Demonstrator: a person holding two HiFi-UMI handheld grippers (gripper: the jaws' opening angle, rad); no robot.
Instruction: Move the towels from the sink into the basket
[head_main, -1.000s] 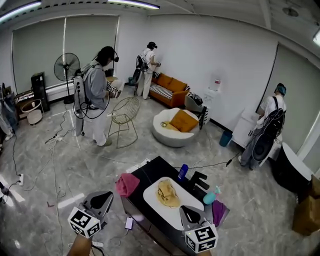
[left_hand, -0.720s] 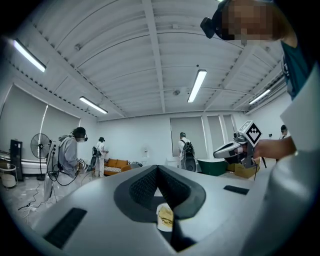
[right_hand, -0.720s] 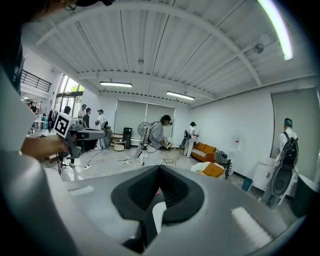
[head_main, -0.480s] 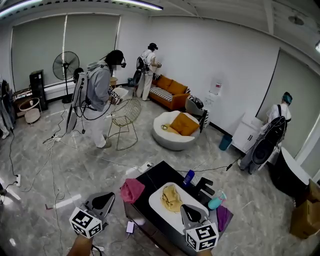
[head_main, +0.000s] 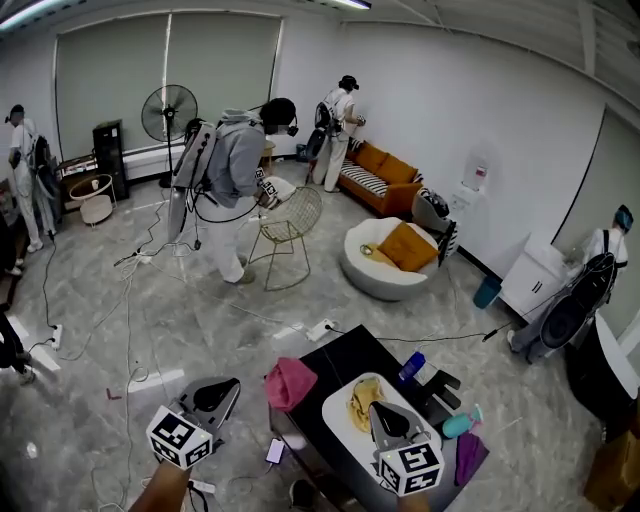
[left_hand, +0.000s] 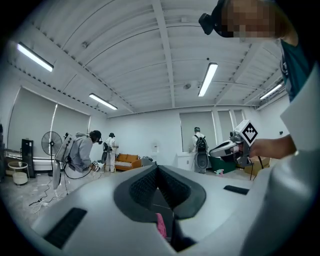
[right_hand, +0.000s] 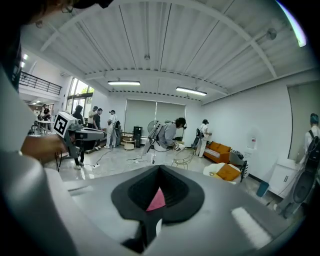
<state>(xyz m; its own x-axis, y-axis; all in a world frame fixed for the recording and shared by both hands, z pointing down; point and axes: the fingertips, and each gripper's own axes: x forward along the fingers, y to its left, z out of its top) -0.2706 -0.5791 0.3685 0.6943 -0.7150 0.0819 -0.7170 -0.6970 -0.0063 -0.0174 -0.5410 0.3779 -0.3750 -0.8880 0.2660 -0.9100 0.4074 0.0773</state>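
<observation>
1. We read both tools as idle. The left tool (head_main: 218, 392) has its jaws pressed together on nothing, and only a sliver of pink shows past the slit between them.
2. The right tool (head_main: 383, 418) is clenched in the same way and also carries nothing. Its camera looks out over the room, not down, so we judge it is held level as a carrying pose, with no reach begun.
3. The crumpled yellow cloth towel (head_main: 362, 400) lies in the white oval sink (head_main: 338, 430). The sink is set into the black rectangular desk (head_main: 340, 352). The right tool hangs just over the sink's near part, which makes it the natural one to pick first.
4. A soft pink bundle (head_main: 290, 383) sits at the desk's left corner, between the two tools. At this size we cannot tell whether it is another towel or the basket itself.
5. We judge the task has barely started, with the towel in the sink untouched. The next move would need the right tool's jaws to part and dip down onto the yellow folds. The left tool is placed beside the pink bundle, ready on that side.
</observation>
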